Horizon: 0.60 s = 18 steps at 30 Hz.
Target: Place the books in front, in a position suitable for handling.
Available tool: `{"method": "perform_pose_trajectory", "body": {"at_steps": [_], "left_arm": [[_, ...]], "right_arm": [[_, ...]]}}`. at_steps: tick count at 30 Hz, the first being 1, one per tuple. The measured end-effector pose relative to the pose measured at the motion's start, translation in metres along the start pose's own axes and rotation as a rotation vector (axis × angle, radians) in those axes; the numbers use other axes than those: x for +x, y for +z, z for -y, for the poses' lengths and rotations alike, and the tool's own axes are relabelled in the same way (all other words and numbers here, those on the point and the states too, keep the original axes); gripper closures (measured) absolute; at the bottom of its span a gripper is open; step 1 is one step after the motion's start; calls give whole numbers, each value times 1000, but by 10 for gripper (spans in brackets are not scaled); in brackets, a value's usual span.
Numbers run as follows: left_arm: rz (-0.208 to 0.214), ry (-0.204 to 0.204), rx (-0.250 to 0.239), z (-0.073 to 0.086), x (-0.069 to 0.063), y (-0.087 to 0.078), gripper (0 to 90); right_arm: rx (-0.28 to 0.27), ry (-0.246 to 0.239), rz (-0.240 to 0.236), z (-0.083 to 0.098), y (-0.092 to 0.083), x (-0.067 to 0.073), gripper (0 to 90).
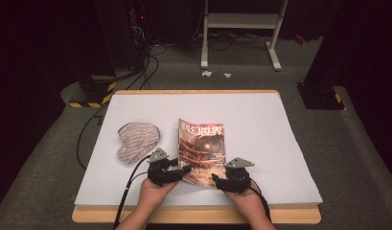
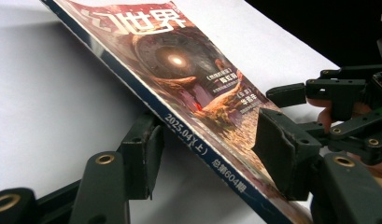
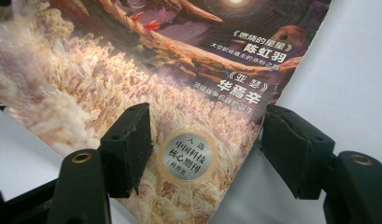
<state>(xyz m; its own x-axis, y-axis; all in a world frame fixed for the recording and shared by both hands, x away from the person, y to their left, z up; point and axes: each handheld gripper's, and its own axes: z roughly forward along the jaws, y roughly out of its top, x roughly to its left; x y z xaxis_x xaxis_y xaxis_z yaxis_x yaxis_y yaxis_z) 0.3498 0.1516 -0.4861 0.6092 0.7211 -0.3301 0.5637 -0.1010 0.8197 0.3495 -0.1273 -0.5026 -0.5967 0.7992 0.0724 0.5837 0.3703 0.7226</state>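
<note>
A: Magazine (image 1: 201, 149) — location?

B: On the white sheet (image 1: 260, 124), near its front edge and about midway across. The spine side is raised off the sheet, so the cover slopes; the far end rests lower.

A: Go left to right.

B: Farthest left, a striped cloth mitt (image 1: 136, 140) lies flat on the sheet, apart from the magazine. Next, the left gripper (image 1: 177, 171) at the magazine's near left corner. In the left gripper view its jaws stand about halfway in, one under the spine edge and one over the cover, with the spine (image 2: 193, 140) between them. Whether the pads press on it, I cannot tell.

A: And the right side?

B: The right gripper (image 1: 221, 180) sits at the near right corner. In the right gripper view one jaw lies over the cover beside the round silver seal (image 3: 187, 155), the other just off the page edge above the sheet. The gap is fairly wide. A firm hold cannot be confirmed.

A: Hands?

B: Both enter from the front edge, one behind each gripper.
</note>
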Motion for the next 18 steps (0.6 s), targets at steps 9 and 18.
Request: {"method": "perform_pose_trajectory", "body": {"at_steps": [9,18], "left_arm": [[3,14,3,2,-3,0,426],[-3,24,-1,0,-7,0,426]], "right_arm": [[-123,-94,-8,-7,-19,12,333],[-108,-203,-161,-7,-11,48,254]]}}
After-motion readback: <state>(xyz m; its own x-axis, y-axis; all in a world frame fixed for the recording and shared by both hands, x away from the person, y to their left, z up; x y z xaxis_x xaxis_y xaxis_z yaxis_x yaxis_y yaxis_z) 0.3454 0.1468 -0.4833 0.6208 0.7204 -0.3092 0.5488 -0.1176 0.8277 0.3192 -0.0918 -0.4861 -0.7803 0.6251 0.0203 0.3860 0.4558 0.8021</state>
